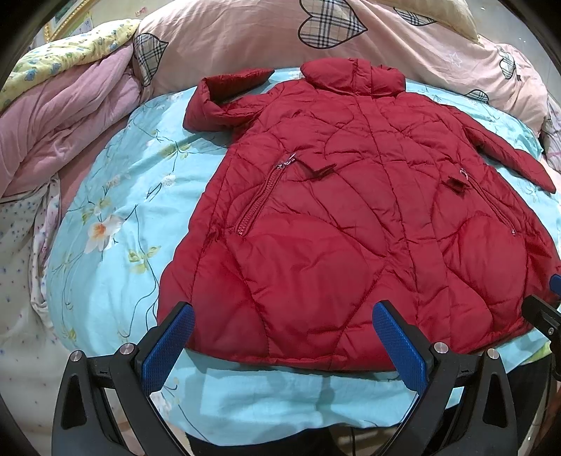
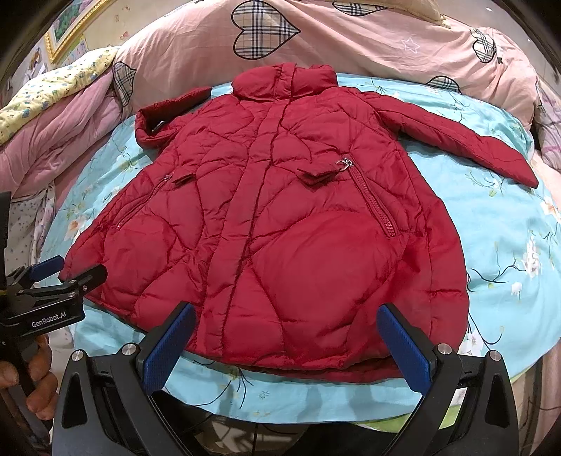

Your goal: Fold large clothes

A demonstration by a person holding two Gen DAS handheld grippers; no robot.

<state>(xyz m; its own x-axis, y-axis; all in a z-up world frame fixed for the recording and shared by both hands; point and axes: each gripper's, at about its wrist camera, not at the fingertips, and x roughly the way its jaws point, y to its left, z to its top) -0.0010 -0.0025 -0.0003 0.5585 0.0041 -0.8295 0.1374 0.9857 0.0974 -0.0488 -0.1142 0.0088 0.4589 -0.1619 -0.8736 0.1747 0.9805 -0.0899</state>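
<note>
A red quilted puffer coat (image 1: 336,217) lies flat, front up, on a light blue floral sheet (image 1: 115,196), collar far, hem near me. Its left sleeve (image 1: 224,101) is bent back near the collar; its right sleeve (image 2: 463,147) stretches out to the right. My left gripper (image 1: 284,336) is open and empty, just above the near hem at the coat's left part. My right gripper (image 2: 285,336) is open and empty over the hem's right part (image 2: 315,354). The left gripper also shows in the right wrist view (image 2: 66,270), at the coat's left hem corner.
A pink quilt with plaid hearts (image 2: 315,38) is piled behind the coat. A pink and yellow floral blanket (image 1: 63,105) is heaped at the left. The sheet's near edge (image 1: 280,407) drops off just in front of the hem. A picture frame (image 2: 66,28) hangs far left.
</note>
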